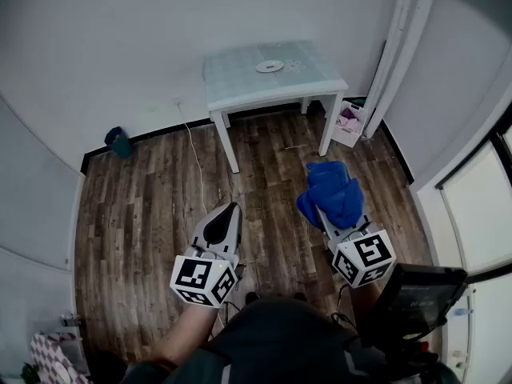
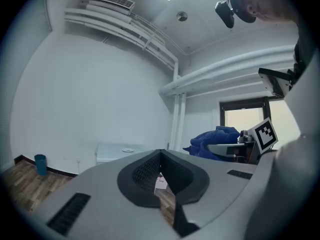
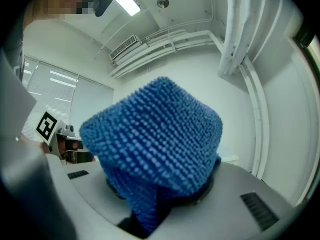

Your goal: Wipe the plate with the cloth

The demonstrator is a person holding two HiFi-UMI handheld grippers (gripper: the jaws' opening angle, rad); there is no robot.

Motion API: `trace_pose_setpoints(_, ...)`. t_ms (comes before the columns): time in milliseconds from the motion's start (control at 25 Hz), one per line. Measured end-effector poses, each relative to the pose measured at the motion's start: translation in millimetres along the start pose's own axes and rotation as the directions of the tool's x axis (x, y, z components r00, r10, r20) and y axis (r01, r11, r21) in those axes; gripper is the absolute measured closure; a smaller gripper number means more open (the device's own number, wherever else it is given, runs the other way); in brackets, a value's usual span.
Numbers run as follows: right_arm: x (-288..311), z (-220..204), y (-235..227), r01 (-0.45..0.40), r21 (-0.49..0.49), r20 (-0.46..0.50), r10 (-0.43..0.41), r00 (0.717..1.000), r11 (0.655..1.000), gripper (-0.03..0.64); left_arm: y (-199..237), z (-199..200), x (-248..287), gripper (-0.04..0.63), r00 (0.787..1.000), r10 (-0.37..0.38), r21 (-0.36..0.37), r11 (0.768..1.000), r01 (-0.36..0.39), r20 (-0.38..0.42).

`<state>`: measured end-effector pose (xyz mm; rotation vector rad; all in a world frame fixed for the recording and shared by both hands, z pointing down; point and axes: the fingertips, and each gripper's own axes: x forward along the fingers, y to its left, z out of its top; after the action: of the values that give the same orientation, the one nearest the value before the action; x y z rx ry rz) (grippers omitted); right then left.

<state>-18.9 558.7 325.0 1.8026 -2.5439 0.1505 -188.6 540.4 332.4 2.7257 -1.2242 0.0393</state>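
A small white plate [image 1: 270, 66] lies on a pale table [image 1: 232, 86] far ahead, well away from both grippers; the left gripper view shows the plate [image 2: 128, 150] as a tiny disc. A blue nubby cloth [image 1: 332, 193] is bunched in my right gripper [image 1: 326, 214], whose jaws are shut on it; in the right gripper view the cloth [image 3: 155, 149] fills the middle and hides the fingertips. My left gripper [image 1: 227, 217] is held over the wood floor, jaws shut with nothing between them. The left gripper view also catches the cloth [image 2: 215, 140] to its right.
The table stands against the back wall on brown wood flooring. A teal bin [image 1: 120, 142] sits by the left wall, a white cable [image 1: 194, 154] trails across the floor, and a small box with pink items [image 1: 348, 124] stands by the table's right leg.
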Motion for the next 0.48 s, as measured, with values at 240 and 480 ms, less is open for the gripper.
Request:
trace_pose_setpoints(240, 4.8, 8.2, 15.0, -0.017, 0.008, 0.034, 0.017, 0.999, 1.0, 0.506, 7.0, 4.3, -4.6, 0.586, 1.0, -0.016, -0.005, 1.0, 0.016, 0.019)
trace_pose_setpoints(480, 16.1, 13.8, 26.2, 0.0, 0.002, 0.041, -0.001, 0.999, 1.0, 0.506, 19.1, 5.7, -8.4, 0.586, 0.997, -0.067, -0.025, 0.997, 0.068, 0.029)
